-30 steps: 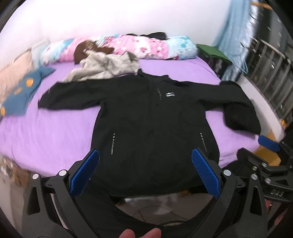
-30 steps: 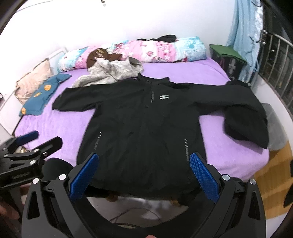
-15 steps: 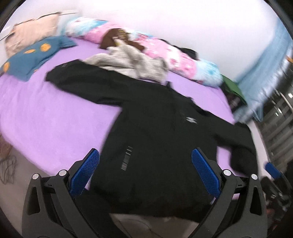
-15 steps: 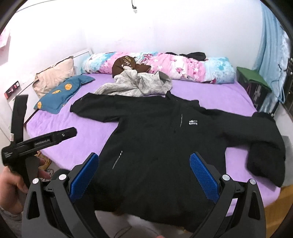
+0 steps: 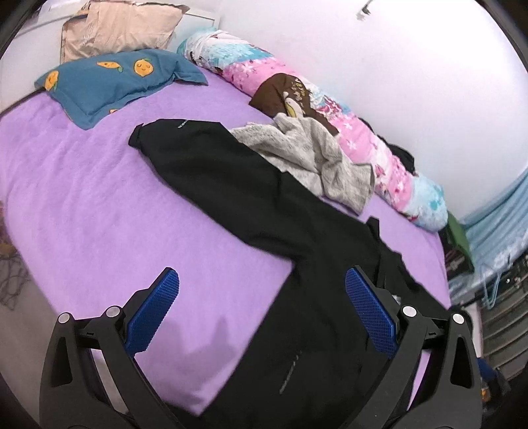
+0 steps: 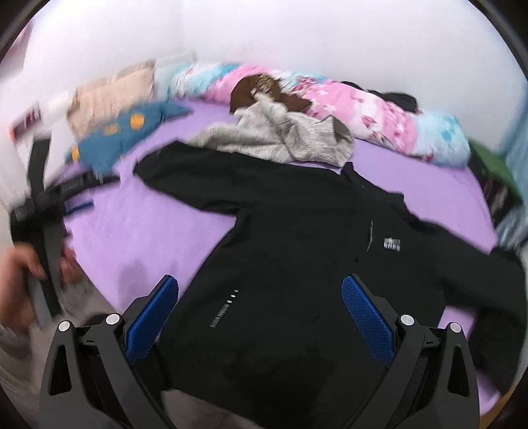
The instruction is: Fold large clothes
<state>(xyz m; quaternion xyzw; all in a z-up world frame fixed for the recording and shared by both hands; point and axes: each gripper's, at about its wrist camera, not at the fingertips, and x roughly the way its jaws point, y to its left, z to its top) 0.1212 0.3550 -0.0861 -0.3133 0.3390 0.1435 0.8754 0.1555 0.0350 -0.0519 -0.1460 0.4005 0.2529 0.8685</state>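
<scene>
Your large black zip-front jacket (image 5: 270,211) lies spread face up on the purple bedsheet (image 5: 99,204), one sleeve stretched toward the blue pillow printed with orange fruit (image 5: 115,79), hem at the near edge of the bed. In the right wrist view the same jacket (image 6: 297,250) shows its small white chest logo and zip; that view is motion-blurred. Your left gripper (image 5: 262,310) hovers above the sheet and the jacket's lower side, its blue-padded fingers (image 5: 153,310) spread wide with nothing between them. Your right gripper (image 6: 260,313) hangs over the jacket's lower front, fingers (image 6: 368,316) equally wide apart and holding nothing. A crumpled grey fleece garment (image 5: 316,158) rests against the jacket's upper sleeve, partly on a rolled pink and blue floral quilt (image 5: 363,132) along the wall. A beige pillow (image 5: 118,29) sits behind the blue one. At the right view's left edge, your hand (image 6: 19,280) grips the other tool's handle.
</scene>
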